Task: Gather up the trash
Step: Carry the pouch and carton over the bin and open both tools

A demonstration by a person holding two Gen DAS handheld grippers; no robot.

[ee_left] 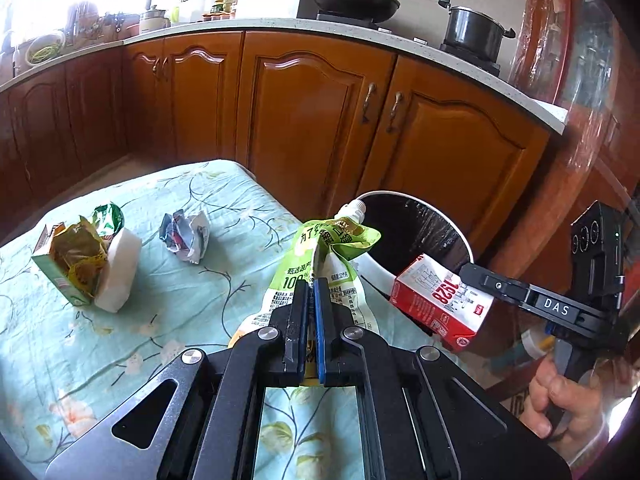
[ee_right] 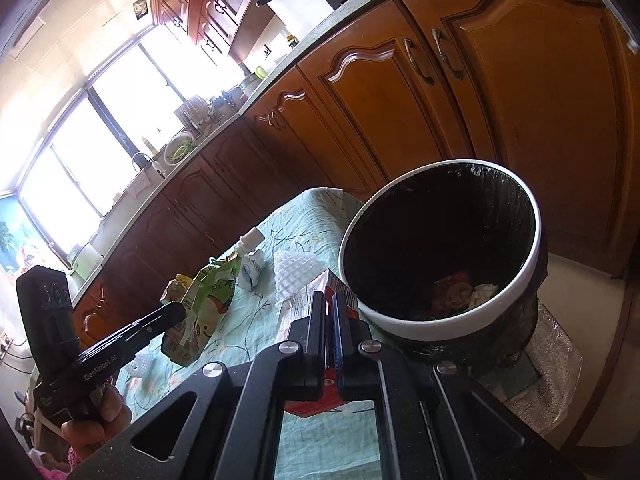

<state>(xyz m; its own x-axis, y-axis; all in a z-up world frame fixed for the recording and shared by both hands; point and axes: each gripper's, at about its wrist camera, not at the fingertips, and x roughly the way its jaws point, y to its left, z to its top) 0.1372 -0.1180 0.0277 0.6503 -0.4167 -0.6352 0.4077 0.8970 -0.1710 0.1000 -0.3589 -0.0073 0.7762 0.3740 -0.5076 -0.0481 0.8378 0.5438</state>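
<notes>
Over on the left of the worktop (ee_left: 132,332), under its floral cloth, three bits of trash are not yet picked up: a green carton (ee_left: 66,270) stuffed with wrappers, a white foam piece (ee_left: 120,276) leaning against it, and, a little to the right, a crumpled paper wrapper (ee_left: 186,236) lying on its own.

Further right, the left hand-held gripper (ee_left: 311,288) is clamped shut on a green spouted pouch (ee_left: 320,260), which hangs clear of the cloth with its cap pointing toward the bin.

Next comes the bin (ee_right: 436,322), white-rimmed with a black liner, standing just off the worktop's right end. A few scraps already lie at the bottom, so some collecting looks done.

Furthest right, the right hand-held gripper (ee_right: 330,304) is pinched tight on a red and white carton (ee_left: 438,300), held close beside the bin's rim but not over the opening.

By my reckoning the job is roughly midway: two pieces in hand and about to be dropped, three left on the cloth.
</notes>
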